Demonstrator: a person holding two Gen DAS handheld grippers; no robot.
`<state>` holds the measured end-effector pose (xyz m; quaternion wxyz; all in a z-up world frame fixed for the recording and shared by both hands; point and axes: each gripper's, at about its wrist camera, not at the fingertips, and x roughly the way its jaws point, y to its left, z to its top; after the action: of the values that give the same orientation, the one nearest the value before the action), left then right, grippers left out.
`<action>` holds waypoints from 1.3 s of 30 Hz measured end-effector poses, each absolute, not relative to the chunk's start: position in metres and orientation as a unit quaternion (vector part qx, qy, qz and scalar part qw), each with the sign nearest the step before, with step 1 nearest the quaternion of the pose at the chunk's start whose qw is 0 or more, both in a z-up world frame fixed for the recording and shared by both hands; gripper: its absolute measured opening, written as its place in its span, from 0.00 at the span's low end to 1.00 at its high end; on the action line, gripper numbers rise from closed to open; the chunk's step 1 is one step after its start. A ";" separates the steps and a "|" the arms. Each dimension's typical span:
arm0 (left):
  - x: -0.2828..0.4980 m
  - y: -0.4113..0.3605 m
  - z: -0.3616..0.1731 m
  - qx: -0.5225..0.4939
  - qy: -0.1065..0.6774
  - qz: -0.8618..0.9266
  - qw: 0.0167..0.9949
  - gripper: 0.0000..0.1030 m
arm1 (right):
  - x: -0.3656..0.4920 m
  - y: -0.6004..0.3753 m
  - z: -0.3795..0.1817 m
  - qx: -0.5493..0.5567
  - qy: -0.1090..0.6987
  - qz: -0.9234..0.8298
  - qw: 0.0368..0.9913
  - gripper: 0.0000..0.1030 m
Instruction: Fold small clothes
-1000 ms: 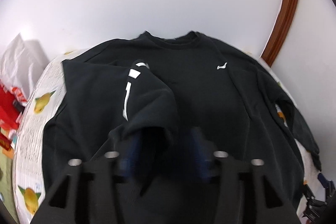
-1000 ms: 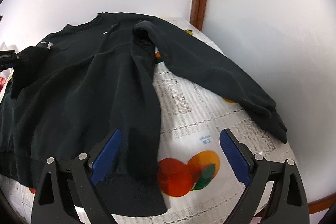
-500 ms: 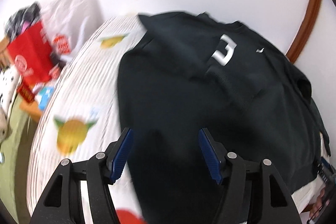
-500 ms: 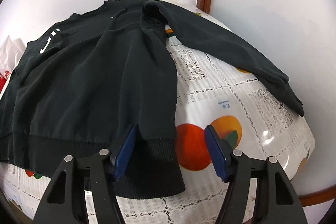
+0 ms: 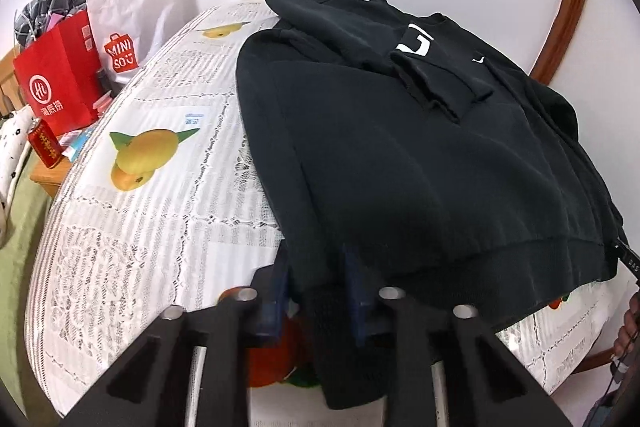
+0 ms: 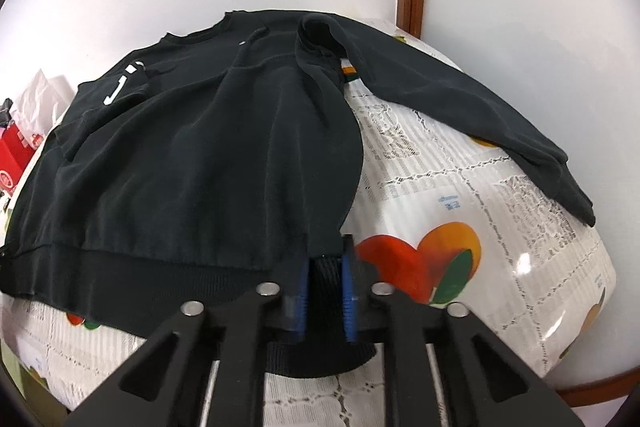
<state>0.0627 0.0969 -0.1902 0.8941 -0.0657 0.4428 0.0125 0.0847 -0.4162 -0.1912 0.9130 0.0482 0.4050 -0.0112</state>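
A round tabletop (image 6: 460, 163) under a fruit-printed lace cloth carries the black cotton sweatshirt (image 6: 192, 163), spread flat. Its ribbed hem is pinched in the nearly closed jaws of the left gripper (image 5: 316, 291) and right gripper (image 6: 325, 287). Both corners should be lifted evenly and carried toward the collar.

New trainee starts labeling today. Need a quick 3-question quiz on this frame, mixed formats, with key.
1. True or false: the left gripper and the right gripper are each shut on the ribbed hem of the black sweatshirt.
2. Multiple choice: where is the sleeve with the white print? A) hanging off the table edge B) folded across the chest C) inside the red bag
3. Fill in: the other sleeve lies stretched out on the fruit-print ____.

Key: 1 true; 2 B; 3 tablecloth
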 end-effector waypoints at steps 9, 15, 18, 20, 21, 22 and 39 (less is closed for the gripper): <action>0.038 0.120 -0.188 -0.105 0.452 0.001 0.886 0.11 | 0.058 -0.422 -0.189 0.056 0.421 0.013 0.905 0.09; 0.043 0.123 -0.185 -0.107 0.457 -0.004 0.883 0.15 | 0.050 -0.410 -0.184 0.015 0.430 0.009 0.903 0.14; 0.050 0.126 -0.180 -0.117 0.455 -0.010 0.883 0.18 | 0.054 -0.413 -0.169 0.007 0.429 -0.015 0.903 0.34; 0.059 0.128 -0.177 -0.113 0.452 -0.003 0.885 0.23 | 0.056 -0.409 -0.151 -0.002 0.406 -0.035 0.913 0.53; 0.062 0.128 -0.176 -0.111 0.451 0.002 0.885 0.27 | 0.058 -0.404 -0.141 -0.006 0.393 -0.032 0.919 0.56; 0.069 0.129 -0.175 -0.107 0.449 0.009 0.887 0.32 | 0.063 -0.399 -0.134 -0.010 0.387 -0.026 0.922 0.60; 0.150 0.143 -0.187 -0.050 0.439 0.062 0.895 0.60 | 0.189 -0.145 -0.111 -0.095 0.392 0.222 0.888 0.68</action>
<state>0.1500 0.1433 -0.1871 0.8950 -0.0504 0.4387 0.0620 0.1894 -0.1445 -0.1114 0.8880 -0.0946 0.3915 0.2216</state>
